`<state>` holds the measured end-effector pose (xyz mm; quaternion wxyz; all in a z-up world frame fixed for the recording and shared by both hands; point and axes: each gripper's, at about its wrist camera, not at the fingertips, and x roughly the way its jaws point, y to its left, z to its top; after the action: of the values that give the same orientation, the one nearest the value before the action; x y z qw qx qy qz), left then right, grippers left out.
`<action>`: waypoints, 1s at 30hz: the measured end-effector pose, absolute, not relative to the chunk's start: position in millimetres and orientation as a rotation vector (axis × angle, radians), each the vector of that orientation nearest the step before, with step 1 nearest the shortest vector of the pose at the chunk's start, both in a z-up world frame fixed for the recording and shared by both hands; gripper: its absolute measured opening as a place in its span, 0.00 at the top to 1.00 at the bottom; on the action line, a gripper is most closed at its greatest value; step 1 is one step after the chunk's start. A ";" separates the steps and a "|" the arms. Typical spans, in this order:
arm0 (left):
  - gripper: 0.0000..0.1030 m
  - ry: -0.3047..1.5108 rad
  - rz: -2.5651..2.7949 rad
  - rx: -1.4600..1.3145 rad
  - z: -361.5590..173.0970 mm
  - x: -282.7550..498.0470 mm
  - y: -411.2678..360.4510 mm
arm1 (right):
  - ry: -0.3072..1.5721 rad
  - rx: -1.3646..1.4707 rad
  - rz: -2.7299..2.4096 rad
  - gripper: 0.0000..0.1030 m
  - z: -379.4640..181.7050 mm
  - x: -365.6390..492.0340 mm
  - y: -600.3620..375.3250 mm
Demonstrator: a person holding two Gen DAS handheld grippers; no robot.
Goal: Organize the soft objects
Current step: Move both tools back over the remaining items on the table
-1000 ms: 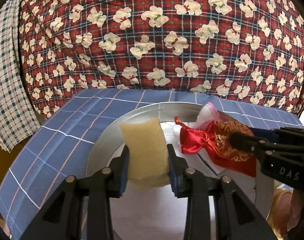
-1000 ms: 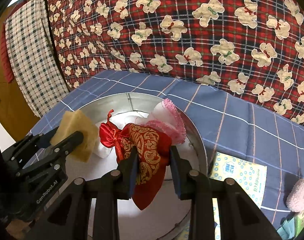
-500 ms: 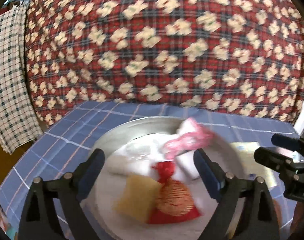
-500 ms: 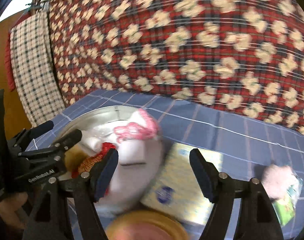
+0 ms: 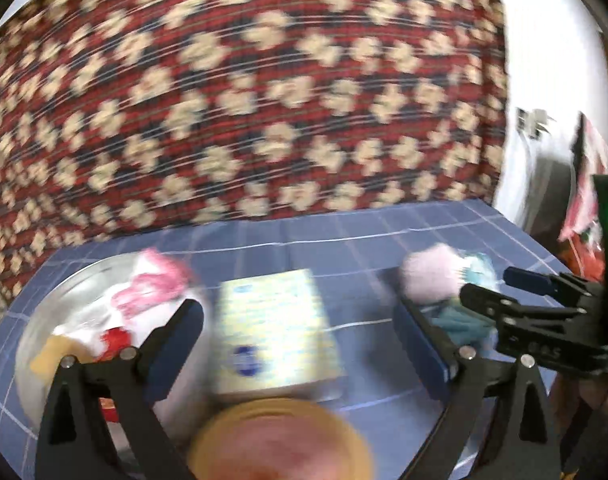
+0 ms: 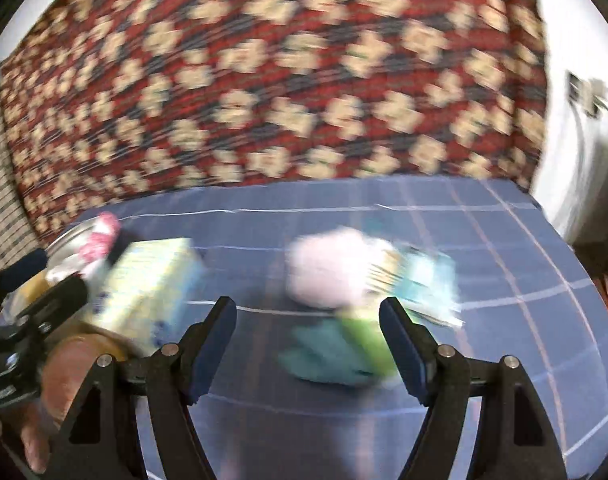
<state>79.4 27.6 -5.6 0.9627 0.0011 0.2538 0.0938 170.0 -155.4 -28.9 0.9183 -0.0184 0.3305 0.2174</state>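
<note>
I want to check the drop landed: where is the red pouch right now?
In the left wrist view the red pouch lies inside the metal basin at far left, between the yellow sponge and the pink-and-white cloth, clear of both grippers.

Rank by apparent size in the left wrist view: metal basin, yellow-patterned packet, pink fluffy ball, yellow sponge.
1. metal basin
2. yellow-patterned packet, though nearness inflates it
3. pink fluffy ball
4. yellow sponge, partly hidden

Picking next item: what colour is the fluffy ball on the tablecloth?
Pale pink fluffy ball; right wrist view shows it best.
</note>
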 end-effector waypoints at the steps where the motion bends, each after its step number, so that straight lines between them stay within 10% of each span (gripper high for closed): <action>1: 0.06 0.515 0.172 0.013 -6.8 82.8 16.9 | 0.686 -0.028 0.423 0.26 -32.6 173.5 -168.4; 22: 0.14 0.798 -0.084 -0.017 -76.1 174.9 -75.9 | 0.726 0.093 0.279 0.26 -58.2 197.0 -246.1; 30: 0.83 0.877 -0.196 -0.093 -92.2 188.2 -70.3 | 0.732 0.088 0.294 0.26 -58.4 199.4 -240.0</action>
<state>188.2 -70.3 -92.2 0.8997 -0.0450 0.4238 -0.0945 199.4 -240.0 -58.4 0.9223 0.0429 0.3563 0.1434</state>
